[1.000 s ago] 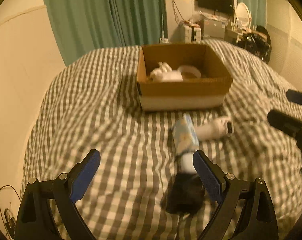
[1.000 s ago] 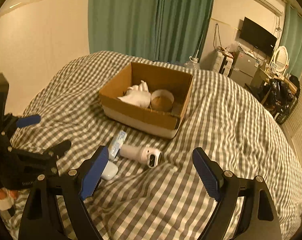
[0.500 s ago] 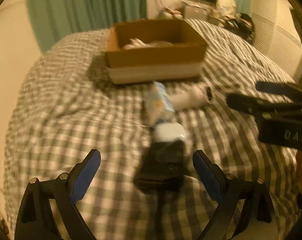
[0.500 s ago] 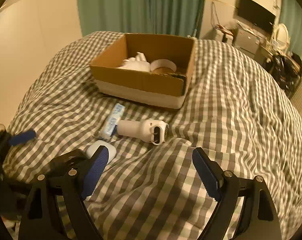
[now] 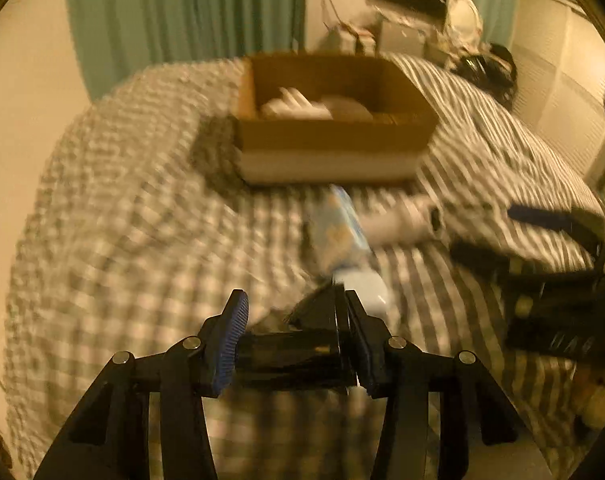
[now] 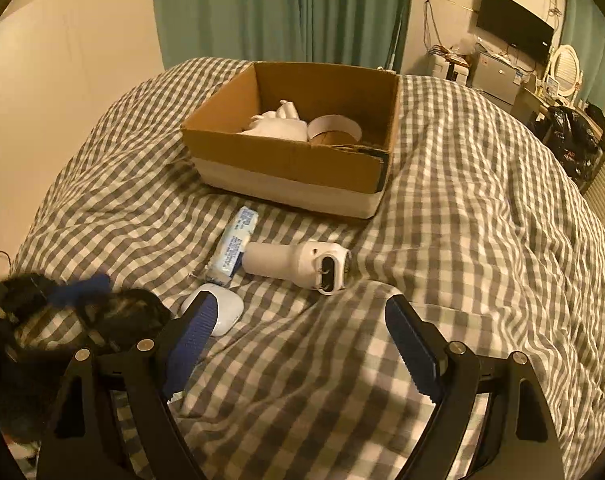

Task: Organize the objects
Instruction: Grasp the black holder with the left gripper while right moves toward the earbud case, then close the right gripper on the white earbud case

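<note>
A cardboard box [image 6: 290,160] sits on the checked bed and holds a white item [image 6: 278,126] and a tape roll [image 6: 334,128]. In front of it lie a blue-white tube [image 6: 234,246], a white handheld device [image 6: 298,264] and a white oval case [image 6: 218,312]. My left gripper [image 5: 298,344] is shut on a black object [image 5: 302,352] near the bed's front; it shows blurred in the right wrist view [image 6: 78,300]. My right gripper [image 6: 302,340] is open and empty, just in front of the white device. The left wrist view is blurred; it shows the box [image 5: 330,136], tube [image 5: 338,228] and case [image 5: 362,288].
Green curtains [image 6: 282,8] hang behind the bed. A TV [image 6: 514,24], a mirror [image 6: 566,68] and cluttered furniture stand at the far right. A cream wall [image 6: 62,80] is on the left.
My left gripper has closed on the black object, which lay on the bed between its open fingers before. My right gripper has moved forward toward the white device and stays open.
</note>
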Demonstrator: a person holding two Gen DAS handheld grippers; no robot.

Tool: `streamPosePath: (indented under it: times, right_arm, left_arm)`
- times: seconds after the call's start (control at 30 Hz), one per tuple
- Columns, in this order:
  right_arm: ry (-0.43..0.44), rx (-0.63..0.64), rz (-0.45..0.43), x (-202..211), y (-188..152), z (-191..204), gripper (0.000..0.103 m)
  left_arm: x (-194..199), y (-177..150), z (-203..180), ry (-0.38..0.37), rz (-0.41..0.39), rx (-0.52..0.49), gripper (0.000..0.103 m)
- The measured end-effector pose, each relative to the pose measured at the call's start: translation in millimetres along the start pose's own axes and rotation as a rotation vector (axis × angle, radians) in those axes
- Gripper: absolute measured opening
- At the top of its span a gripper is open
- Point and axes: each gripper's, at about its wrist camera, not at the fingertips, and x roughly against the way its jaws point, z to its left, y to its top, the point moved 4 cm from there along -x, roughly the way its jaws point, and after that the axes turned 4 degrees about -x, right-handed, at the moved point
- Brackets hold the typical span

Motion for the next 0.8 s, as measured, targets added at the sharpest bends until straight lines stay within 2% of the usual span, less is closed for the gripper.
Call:
streamPosePath:
  times: [0.23,0.43,0.67,0.73,0.8]
  right_arm:
    - [0.015,0.048,0.035,-16,11,26,0.086]
    - [0.051,0.093,0.145,-62,12,55,0.086]
    - [0.053,0.154,0.266,-110,-5,70,0.086]
    - [0.055,0.169,0.287,-115,-8,73,0.082]
    - [0.054,0.179,0.301,-119,-10,75,0.072]
  left_arm:
    - [13,36,43,0.083,-0.065,0.045,0.049]
    - [3,48,66,0.118,-0.081,0.064,0.049]
    - [-21,48,80,0.102,-0.053,0.092,0.049]
    - [-25,45,82,0.101,-0.047,0.097,0.049]
    - [-28,42,80,0.092,-0.041,0.095,0.049]
